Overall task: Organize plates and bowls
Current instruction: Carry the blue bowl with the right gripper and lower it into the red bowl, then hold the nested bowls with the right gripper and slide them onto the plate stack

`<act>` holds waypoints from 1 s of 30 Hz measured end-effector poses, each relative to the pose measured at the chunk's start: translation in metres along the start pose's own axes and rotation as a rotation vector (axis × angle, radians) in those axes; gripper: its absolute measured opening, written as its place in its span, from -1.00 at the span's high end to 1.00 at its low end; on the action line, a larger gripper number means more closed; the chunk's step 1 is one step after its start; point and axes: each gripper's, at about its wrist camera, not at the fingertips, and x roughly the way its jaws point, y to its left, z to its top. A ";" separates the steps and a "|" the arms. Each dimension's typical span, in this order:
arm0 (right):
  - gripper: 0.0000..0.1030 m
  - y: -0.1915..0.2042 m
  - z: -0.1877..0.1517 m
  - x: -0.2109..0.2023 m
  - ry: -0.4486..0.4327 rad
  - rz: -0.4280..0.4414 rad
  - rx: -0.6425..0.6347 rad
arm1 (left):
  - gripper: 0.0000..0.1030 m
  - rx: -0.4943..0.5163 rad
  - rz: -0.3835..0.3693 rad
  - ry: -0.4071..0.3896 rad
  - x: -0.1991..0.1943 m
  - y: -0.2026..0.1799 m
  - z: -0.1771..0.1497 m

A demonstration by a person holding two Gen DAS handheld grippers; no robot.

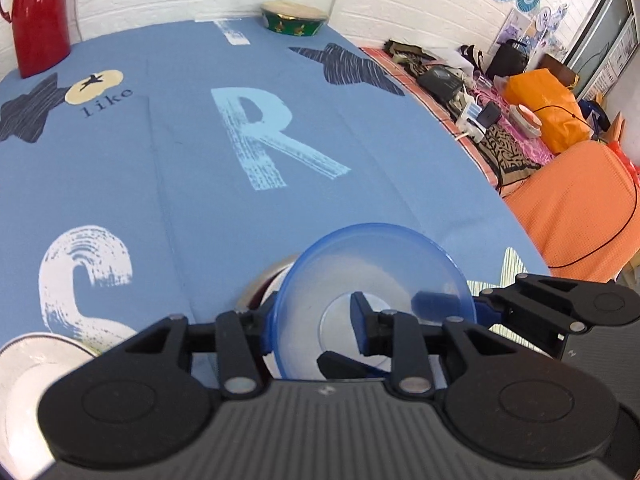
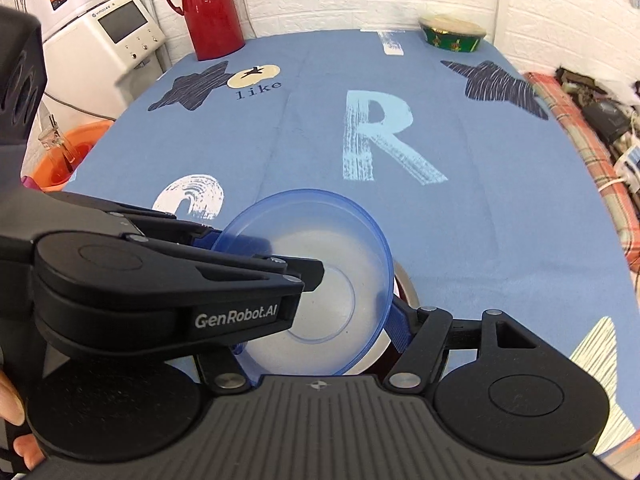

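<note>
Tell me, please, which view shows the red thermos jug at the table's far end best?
The right wrist view: the red thermos jug appears nearly whole, handle included. The left wrist view crops it at the frame's corner.

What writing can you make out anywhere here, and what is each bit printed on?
"GenRobot.AI": on the left gripper, seen in the right wrist view.
"like": on the blue tablecloth, under a cream fruit print.
"R": large pale letter on the tablecloth.
Large white letter, seemingly "C": also the tablecloth, partly hidden.
White appliance: brand too small to read.
Wall posters: blurred.
</note>
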 end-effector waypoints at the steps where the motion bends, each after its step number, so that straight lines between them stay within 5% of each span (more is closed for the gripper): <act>1: -0.01 -0.002 -0.002 0.000 0.004 0.012 0.006 | 0.32 -0.004 0.002 0.000 0.001 0.000 -0.001; 4: 0.00 -0.004 -0.008 0.000 0.002 -0.003 -0.014 | -0.11 -0.020 -0.004 -0.009 0.001 0.002 -0.004; 15: 0.00 -0.036 -0.051 -0.044 -0.232 -0.066 0.106 | -0.21 -0.018 0.055 -0.133 -0.032 0.024 -0.008; 20: 0.00 -0.045 -0.089 -0.051 -0.324 -0.023 0.270 | -0.25 0.031 0.045 -0.075 -0.040 0.045 -0.013; 30: -0.01 -0.056 -0.090 -0.039 -0.280 -0.050 0.327 | -0.28 0.042 -0.038 0.056 -0.035 0.073 -0.016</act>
